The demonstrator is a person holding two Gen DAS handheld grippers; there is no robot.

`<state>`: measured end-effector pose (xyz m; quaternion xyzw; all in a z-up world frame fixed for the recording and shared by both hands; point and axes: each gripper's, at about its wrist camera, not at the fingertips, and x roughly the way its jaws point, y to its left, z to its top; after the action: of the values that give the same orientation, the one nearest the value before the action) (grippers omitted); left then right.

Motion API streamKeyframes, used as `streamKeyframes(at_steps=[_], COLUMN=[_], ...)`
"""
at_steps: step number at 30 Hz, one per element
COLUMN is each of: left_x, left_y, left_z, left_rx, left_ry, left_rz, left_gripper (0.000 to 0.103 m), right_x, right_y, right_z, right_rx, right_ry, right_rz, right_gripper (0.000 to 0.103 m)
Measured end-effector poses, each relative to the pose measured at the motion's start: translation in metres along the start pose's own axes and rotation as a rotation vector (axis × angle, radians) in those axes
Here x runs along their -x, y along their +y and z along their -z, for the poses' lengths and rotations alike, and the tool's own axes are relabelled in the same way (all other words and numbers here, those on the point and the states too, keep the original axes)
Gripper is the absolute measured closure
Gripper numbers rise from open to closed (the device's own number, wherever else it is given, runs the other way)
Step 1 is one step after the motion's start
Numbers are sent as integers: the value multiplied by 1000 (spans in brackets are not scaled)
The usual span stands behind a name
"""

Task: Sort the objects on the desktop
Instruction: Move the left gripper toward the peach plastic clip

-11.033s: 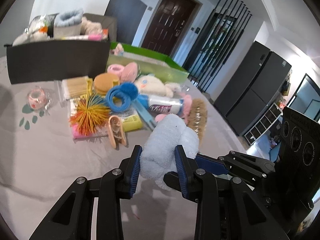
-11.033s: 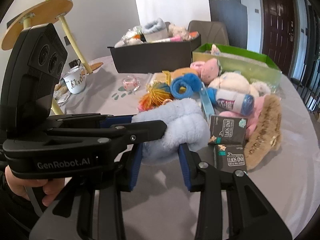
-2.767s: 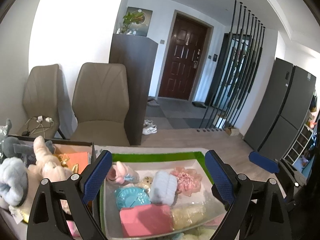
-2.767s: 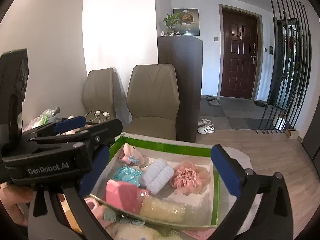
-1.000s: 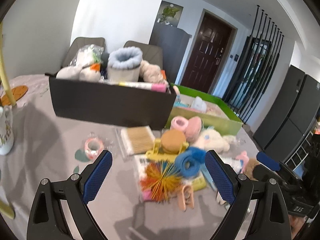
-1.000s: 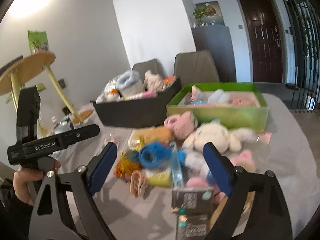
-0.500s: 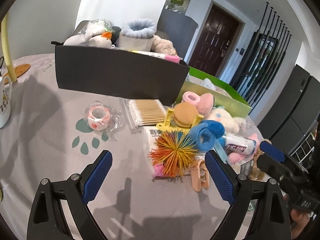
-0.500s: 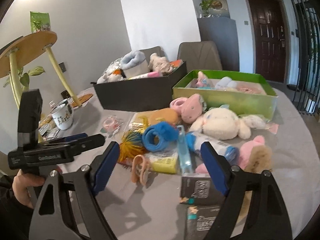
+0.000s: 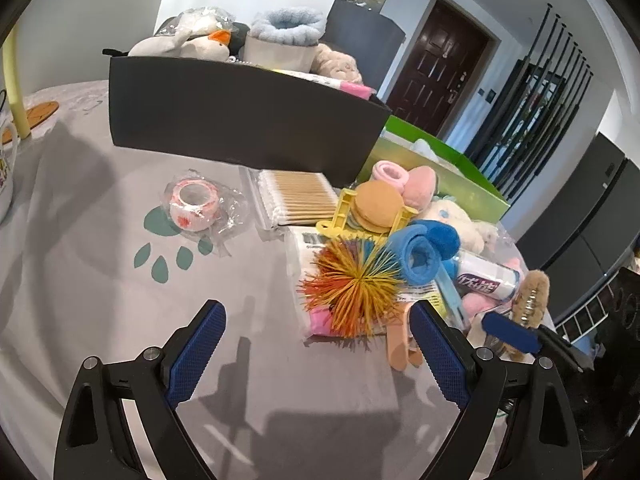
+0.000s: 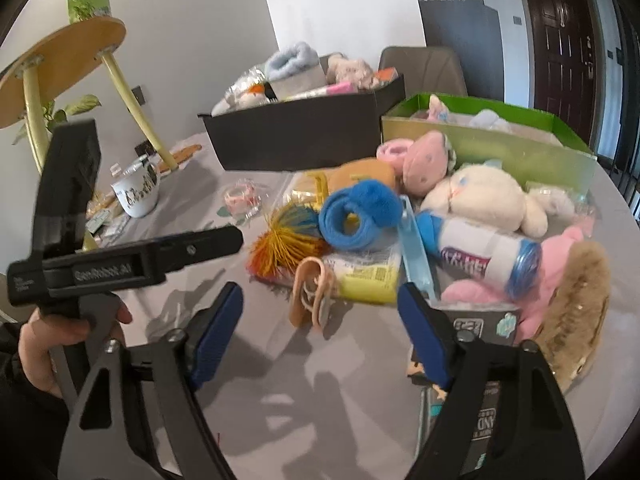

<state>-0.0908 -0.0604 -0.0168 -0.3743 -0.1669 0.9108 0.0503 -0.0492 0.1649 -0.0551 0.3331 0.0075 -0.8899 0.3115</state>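
A pile of small things lies on the grey cloth: a spiky orange ball (image 9: 352, 284) (image 10: 286, 240), a peach hair clip (image 9: 400, 340) (image 10: 314, 296), a blue fuzzy ring (image 9: 424, 252) (image 10: 358, 210), a white plush (image 10: 480, 196) and a blue-capped bottle (image 10: 480, 256). My left gripper (image 9: 318, 348) is open and empty, low over bare cloth just short of the ball. My right gripper (image 10: 320, 332) is open with its jaws closing. The hair clip lies in line with their gap, untouched. Behind stand a full black box (image 9: 240, 120) and a green box (image 10: 500, 148).
Wrapped tape (image 9: 194, 202) and cotton swabs (image 9: 294, 196) lie before the black box. A mug (image 10: 136, 192) stands left. Dark cartons (image 10: 480, 324) and a brown hair claw (image 10: 576, 304) lie by my right finger. A person's hand (image 10: 44, 344) holds the left gripper's handle.
Both grippers have sunk toward the table and the pile now looms larger. The right jaws stand narrower than before. The left jaws are unchanged.
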Motion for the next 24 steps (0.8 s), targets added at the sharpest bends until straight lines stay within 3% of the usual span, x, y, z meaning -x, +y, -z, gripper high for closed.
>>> streamKeyframes(at_steps=[3,5,12,15,24], left_x=[-2,-5,-11,-14,-17], left_y=[2,2,-7,-12,-15], left_z=[0,1,6,7,9], left_rx=[9,9,-18,-30,-23], left_ry=[11,26,64,85,105], left_rz=[5,13,72,90,129], left_gripper=[22,30,33,43,43], right_x=[-9,-12,-20,-24,-31], right_y=[-1,-1,6,8,8], right_z=[3,5,10,11,11], right_rx=[-9,-9,17,25,16], right_ry=[40,56,88,101,128], right_rz=[-5,-6,-10,-9,-32], right_gripper=[46,50,50,52,54])
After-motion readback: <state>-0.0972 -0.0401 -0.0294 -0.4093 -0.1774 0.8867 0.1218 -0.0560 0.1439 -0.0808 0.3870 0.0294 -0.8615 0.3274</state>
